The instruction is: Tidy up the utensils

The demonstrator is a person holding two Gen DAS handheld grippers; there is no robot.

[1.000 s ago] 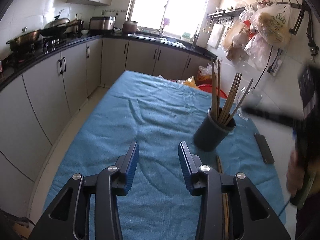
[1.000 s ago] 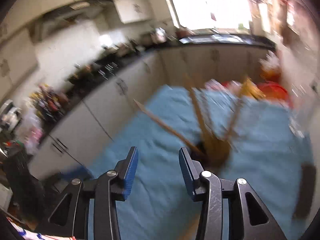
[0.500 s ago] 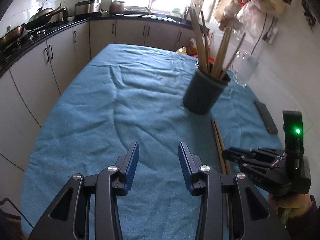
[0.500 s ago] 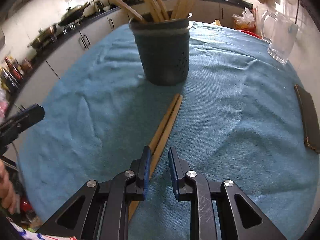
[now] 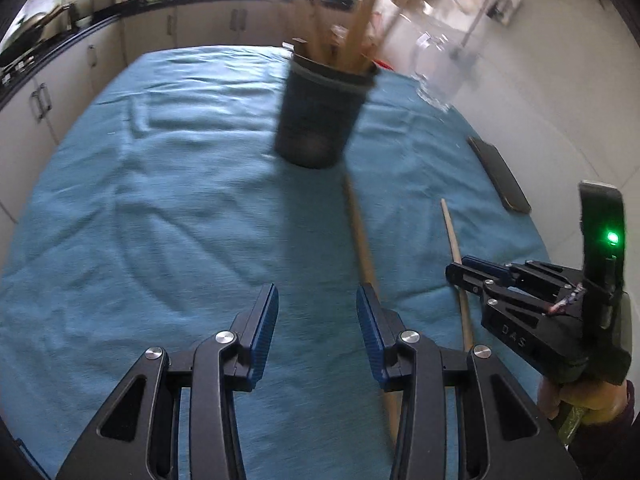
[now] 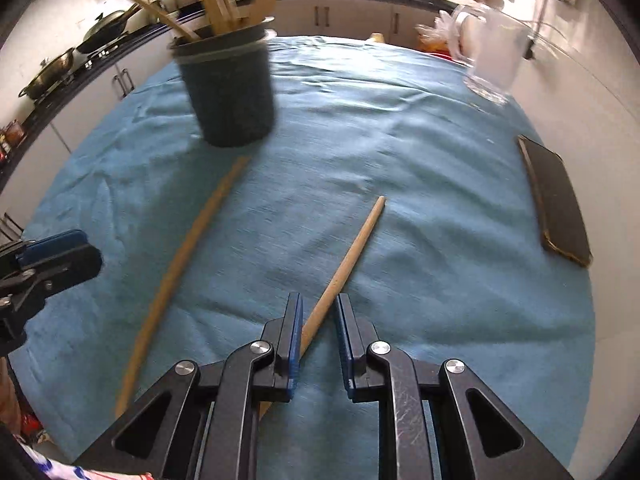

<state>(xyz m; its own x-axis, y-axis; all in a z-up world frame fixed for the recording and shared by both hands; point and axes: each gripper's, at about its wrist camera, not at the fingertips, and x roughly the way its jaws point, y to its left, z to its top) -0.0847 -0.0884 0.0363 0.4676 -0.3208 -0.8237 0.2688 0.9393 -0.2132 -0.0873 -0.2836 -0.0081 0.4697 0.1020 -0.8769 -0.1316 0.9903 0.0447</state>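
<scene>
Wooden chopsticks are the job here: two lie loose on the blue cloth [image 6: 420,152], the rest already stand in the dark holder [image 6: 228,92] at the far end. The right gripper [image 6: 318,334] is down over the nearer chopstick [image 6: 352,248], which runs slantwise up between its pads. The stick leans against the left pad, but there's a visible gap on the other side, so I'd call the claw narrowed around it, not actually clamped. The left gripper [image 5: 316,332] hangs released with nothing in it, just beside the other chopstick [image 5: 362,240], which lies pointing at the holder. My two cents for this step: square the pads to the stick before squeezing, because pinched at a slant it'll probably roll or swivel out. Grab near the thick end and lift straight off the cloth. Watch the glass mug [image 6: 494,56] and the phone [image 6: 556,208] on the right when swinging over.
</scene>
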